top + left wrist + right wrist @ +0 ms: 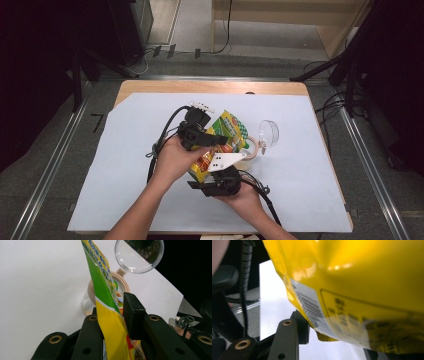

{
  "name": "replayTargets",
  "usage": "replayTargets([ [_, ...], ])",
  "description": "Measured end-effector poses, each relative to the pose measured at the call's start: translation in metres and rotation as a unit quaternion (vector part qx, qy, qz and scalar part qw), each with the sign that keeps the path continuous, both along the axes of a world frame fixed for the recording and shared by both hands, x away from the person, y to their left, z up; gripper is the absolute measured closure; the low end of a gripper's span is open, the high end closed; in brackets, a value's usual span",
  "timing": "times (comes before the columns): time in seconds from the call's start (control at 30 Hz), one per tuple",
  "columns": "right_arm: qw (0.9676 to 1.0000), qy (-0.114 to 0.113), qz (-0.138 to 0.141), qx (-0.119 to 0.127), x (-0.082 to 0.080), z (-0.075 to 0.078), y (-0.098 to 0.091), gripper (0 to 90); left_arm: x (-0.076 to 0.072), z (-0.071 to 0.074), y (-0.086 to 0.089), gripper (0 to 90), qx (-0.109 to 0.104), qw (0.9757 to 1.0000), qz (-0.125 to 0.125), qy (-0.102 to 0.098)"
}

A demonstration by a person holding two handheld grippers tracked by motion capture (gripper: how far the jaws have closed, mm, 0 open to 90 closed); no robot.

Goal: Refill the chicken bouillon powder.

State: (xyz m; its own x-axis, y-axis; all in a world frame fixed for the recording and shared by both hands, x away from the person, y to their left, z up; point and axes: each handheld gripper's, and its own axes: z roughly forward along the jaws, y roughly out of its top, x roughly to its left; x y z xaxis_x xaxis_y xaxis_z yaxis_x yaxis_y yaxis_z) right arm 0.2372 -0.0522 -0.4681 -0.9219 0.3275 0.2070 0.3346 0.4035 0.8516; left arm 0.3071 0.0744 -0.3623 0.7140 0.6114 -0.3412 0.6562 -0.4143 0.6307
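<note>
Yellow-green snack bag (226,140) is being held up off the table, near the middle of the white sheet (125,165), tilted with its top edge pointing away from the person. Left gripper (220,140) is gripping the bag from the left side in the high view; in the left gripper view the bag (110,322) is sitting edge-on between the two black jaws, the right pad touching its face, so the jaws are clamping the bag. Right gripper (212,186) is coming at the bag's lower end from the near side, grey three-cornered plate (227,161) on top; in the right gripper view the bag's yellow back with barcode (352,297) is lying over the jaws, left jaw just beside the crimped corner, right jaw mostly hidden under the bag, so cannot tell whether it is pinching or just cupping. Just behind the bag, a small clear jar with a beige rim (117,287) is standing on the sheet, its clear round flip lid (268,132) hanging open to the far side, seen also in the left gripper view (139,255). Person's hands are wrapping both gripper bodies, cables trailing off toward the near edge. Wooden tabletop (210,86) is showing beyond the sheet's far edge
</note>
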Motion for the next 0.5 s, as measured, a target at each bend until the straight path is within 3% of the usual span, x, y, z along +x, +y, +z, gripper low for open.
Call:
replayTargets([
  [0.27,0.9995,0.013,-0.016,0.025,0.0008,0.0044,-0.0029,65.7,-0.0019,0.0025,0.0026,61.5,-0.010,0.9999,-0.006,-0.002],
  [0.33,0.9989,0.019,-0.020,0.037,0.0016,0.0058,-0.0043,65.7,-0.0040,0.0034,0.0026,58.8,-0.007,0.9999,-0.006,-0.013],
  [0.5,0.9983,0.025,-0.022,0.048,0.0025,0.0082,-0.0066,66.2,-0.0060,0.0068,0.0053,54.1,-0.019,0.9997,-0.005,-0.014],
])
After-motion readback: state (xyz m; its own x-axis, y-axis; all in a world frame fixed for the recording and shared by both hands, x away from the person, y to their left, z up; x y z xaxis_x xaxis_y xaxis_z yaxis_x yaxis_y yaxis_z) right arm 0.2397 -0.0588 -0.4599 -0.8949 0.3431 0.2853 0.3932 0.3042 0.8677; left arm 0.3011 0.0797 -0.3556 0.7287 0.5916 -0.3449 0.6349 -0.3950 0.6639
